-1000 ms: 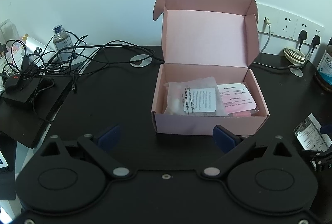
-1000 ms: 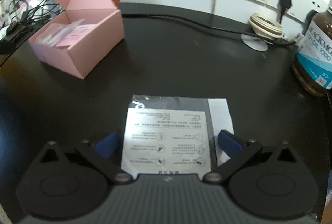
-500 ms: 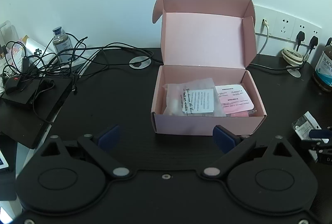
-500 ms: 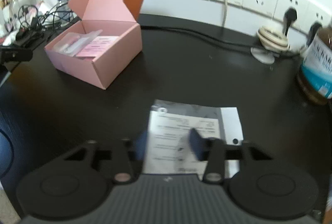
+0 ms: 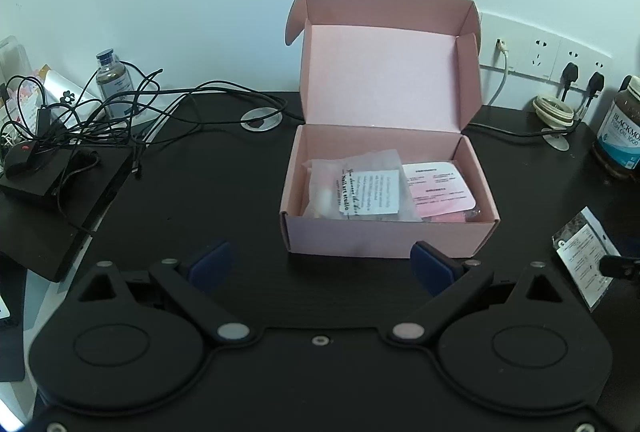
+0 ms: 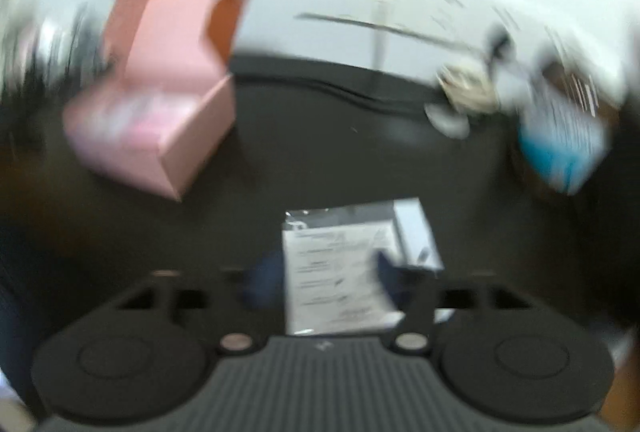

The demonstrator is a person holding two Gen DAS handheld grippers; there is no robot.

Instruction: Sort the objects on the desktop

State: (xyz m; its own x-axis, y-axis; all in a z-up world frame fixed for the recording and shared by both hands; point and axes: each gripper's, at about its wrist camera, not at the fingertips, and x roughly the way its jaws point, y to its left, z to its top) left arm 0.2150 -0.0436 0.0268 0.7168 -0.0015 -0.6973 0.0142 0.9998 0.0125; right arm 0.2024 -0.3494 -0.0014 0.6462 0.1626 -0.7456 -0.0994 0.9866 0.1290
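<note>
An open pink box [image 5: 390,232] stands mid-desk, lid up, with plastic packets [image 5: 370,192] inside; it also shows blurred in the right wrist view [image 6: 160,124]. My left gripper [image 5: 320,266] is open and empty, just in front of the box. My right gripper [image 6: 322,278] is shut on a flat silver packet with a white label [image 6: 336,280], raised off the black desk. The same packet [image 5: 584,256] shows at the far right of the left wrist view, with a right fingertip [image 5: 618,266] on it.
A brown fish-oil bottle [image 5: 620,136] stands at the back right, near wall sockets [image 5: 560,56] and a coiled cable [image 5: 554,110]. At the left lie tangled cables [image 5: 100,112], a black device [image 5: 44,176] and a small bottle [image 5: 112,80].
My right gripper closed on the silver packet and lifted it; its view is now motion-blurred. The left gripper pulled back slightly from the box and stayed open.
</note>
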